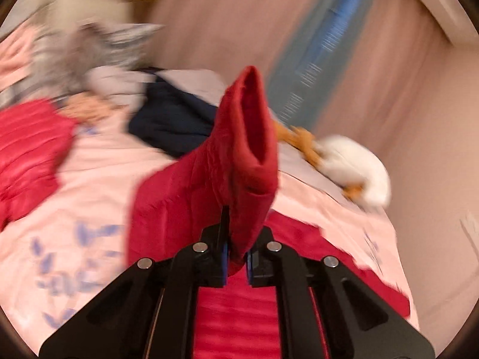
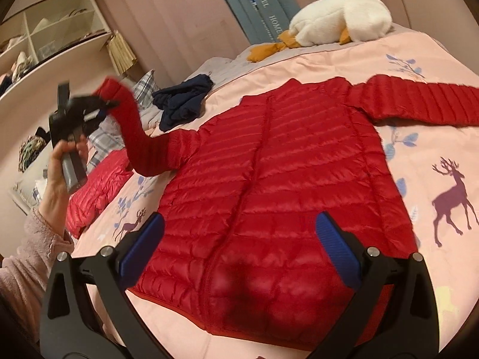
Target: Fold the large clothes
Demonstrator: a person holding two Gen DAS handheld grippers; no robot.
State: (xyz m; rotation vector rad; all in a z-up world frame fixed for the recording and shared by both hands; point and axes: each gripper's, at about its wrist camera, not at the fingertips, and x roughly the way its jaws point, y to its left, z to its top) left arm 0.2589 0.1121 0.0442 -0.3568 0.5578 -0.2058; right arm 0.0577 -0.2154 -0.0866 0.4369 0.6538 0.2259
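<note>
A red quilted puffer jacket lies flat on the pink bedspread, its right sleeve stretched out. My left gripper is shut on the cuff of the left sleeve and holds it up above the bed; it also shows in the right wrist view, with the sleeve arching up from the shoulder. My right gripper is open and empty above the jacket's hem.
A white plush goose lies at the bed's far edge. A dark navy garment and a second red garment lie to the left. Plaid pillows and a shelf unit stand beyond, pink curtains behind.
</note>
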